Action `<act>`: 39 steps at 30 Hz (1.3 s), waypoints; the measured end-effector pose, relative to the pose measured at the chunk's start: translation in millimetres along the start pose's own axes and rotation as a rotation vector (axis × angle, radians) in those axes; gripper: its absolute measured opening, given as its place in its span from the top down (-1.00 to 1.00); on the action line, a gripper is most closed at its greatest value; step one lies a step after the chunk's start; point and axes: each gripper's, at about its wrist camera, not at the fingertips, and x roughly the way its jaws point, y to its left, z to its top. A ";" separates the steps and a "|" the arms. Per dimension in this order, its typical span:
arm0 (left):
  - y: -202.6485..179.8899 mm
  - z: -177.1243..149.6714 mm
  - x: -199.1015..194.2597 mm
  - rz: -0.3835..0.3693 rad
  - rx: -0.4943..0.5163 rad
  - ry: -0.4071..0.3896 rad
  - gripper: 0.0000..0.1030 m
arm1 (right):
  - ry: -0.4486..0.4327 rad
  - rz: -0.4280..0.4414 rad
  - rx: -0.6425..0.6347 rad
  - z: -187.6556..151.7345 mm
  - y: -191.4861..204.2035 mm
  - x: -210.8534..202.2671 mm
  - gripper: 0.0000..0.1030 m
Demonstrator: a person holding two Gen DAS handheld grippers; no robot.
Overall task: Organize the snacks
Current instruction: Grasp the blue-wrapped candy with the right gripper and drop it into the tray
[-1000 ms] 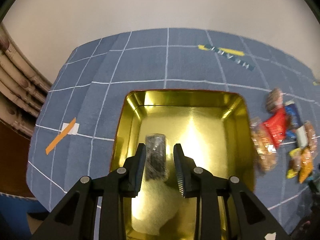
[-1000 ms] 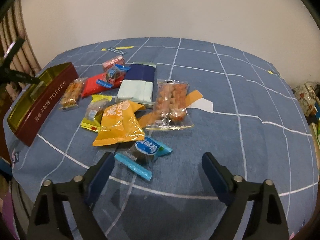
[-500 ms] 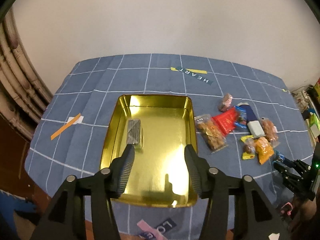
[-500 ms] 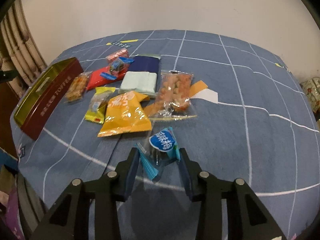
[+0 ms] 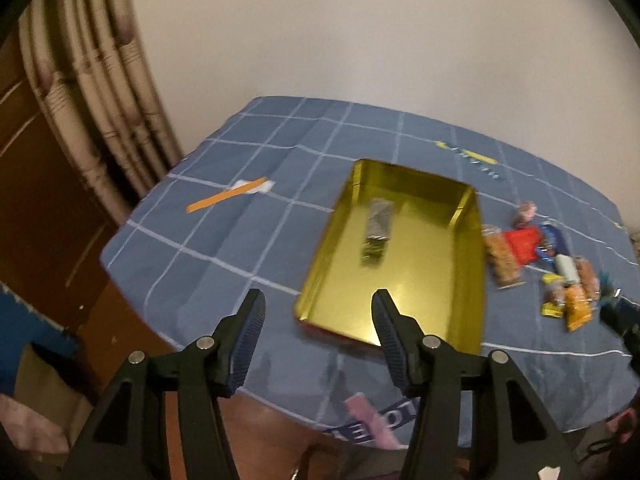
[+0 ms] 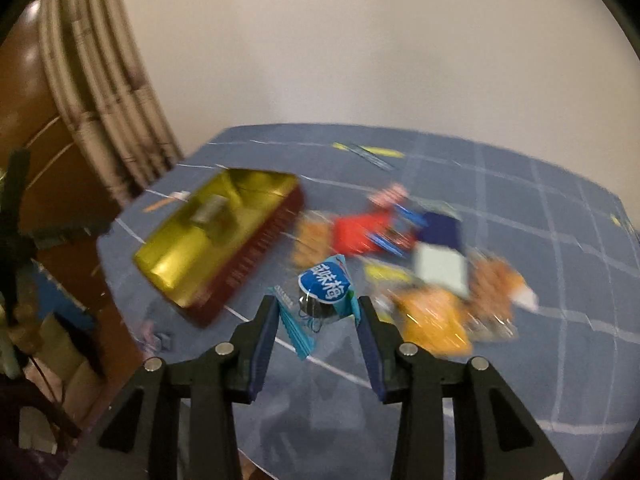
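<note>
A gold tin (image 5: 420,280) with red outer walls sits on the blue checked cloth. One dark wrapped snack (image 5: 378,224) lies inside it near the far end. My left gripper (image 5: 318,304) hangs open and empty above the tin's near edge. Held above the cloth, my right gripper (image 6: 318,306) is shut on a blue-and-clear snack packet (image 6: 326,288). The tin (image 6: 260,248) lies to its left. The loose snacks, among them a red packet (image 6: 356,232) and an orange packet (image 6: 432,320), lie to its right, blurred.
The snack pile (image 5: 520,248) lies just right of the tin. An orange tape strip (image 5: 226,198) lies on the cloth to the left. Pleated curtains (image 5: 100,92) and brown wooden furniture (image 5: 36,208) stand past the table's left edge. The wall is close behind.
The left gripper let go of the dark snack in the tin, opened, then drew back and up. The right gripper shut on the blue packet, lifted it and swung left toward the tin.
</note>
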 end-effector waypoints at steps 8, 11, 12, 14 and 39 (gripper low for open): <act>9.3 -6.8 4.0 0.035 0.004 -0.032 -0.17 | 0.020 0.079 -0.097 59.6 60.2 47.9 0.22; 9.1 -7.5 5.2 0.039 0.018 -0.039 -0.22 | 0.055 0.076 -0.123 76.2 74.8 75.5 0.22; 9.6 -7.7 5.3 0.036 0.019 -0.040 -0.23 | 0.063 0.074 -0.131 78.1 77.3 81.1 0.22; 9.7 -8.2 5.3 0.034 0.024 -0.044 -0.23 | 0.083 0.065 -0.158 85.0 85.0 97.8 0.22; 16.2 -11.0 28.5 0.015 0.035 0.065 -0.26 | 0.229 -0.018 -0.181 112.7 107.1 214.4 0.21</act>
